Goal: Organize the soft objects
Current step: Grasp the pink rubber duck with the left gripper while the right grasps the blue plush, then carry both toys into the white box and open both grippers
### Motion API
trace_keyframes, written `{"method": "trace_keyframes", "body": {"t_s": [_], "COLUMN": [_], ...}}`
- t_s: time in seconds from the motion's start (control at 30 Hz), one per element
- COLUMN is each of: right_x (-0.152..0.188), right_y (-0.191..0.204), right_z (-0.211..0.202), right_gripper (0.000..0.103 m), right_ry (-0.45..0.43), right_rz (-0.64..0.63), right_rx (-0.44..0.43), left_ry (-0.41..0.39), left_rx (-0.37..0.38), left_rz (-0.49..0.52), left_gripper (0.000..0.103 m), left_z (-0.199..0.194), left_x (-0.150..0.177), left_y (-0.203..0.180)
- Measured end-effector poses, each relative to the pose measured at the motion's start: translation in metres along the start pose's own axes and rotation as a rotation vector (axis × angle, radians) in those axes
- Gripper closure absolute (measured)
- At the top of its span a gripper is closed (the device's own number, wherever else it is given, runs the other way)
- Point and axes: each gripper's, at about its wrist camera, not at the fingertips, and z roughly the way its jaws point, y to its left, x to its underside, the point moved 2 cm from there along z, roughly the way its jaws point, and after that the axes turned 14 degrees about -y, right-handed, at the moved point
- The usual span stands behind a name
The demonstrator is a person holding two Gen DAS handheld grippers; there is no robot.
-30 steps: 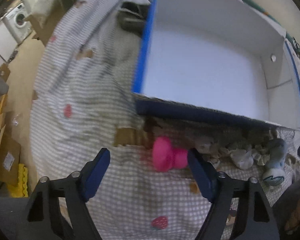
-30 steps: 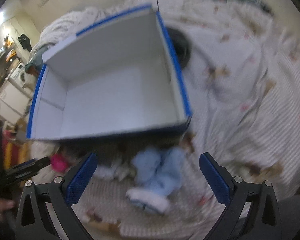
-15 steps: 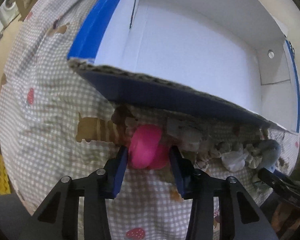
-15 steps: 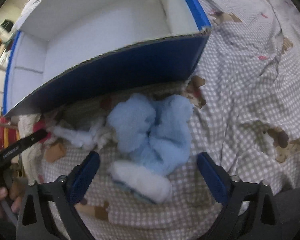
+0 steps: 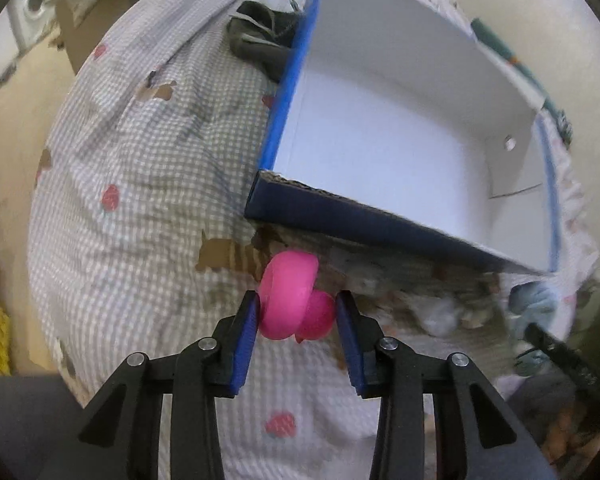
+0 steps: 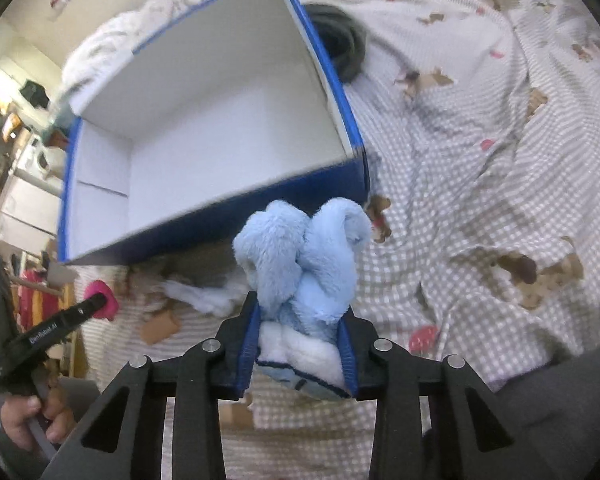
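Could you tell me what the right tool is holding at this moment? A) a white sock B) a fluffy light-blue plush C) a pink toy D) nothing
B: the right tool is shut on the light-blue plush, with both blue pads pressed against its sides.
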Motion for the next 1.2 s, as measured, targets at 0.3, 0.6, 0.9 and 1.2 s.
{"method": "trace_keyframes", "body": {"t_s": [0.3,0.6,0.9,1.2], "right_x": [-0.019,-0.053,-0.057,-0.083], "right_y": [0.028,0.055,0.046,0.064], "right_z": [-0.072,-0.066,-0.066,-0.034], "right_gripper": [0.066,0.066,0.066,0.066], "right_ry": [-0.078,-0.135,-0.13,-0.13], "right_rz": [-0.058,-0.108,-0.076,-0.098], "right_rx": [-0.118,-0.169,-0.146,-0.181], "left_ry": [-0.138,-0.267,-0.24,-0.236], "left_rx": [0.049,-0.06,-0.024,-0.048], "left_rz": [-0.011,0.135,0.202,0.213], "left_gripper": [0.067,0.067,0.067,0.068], "left_z": [-0.098,-0.098,-0.077,-0.06], "left_x": [-0.027,-0.069,-0.071,-0.087], "left_y": [0.004,-0.007,-0.038,-0.045]}}
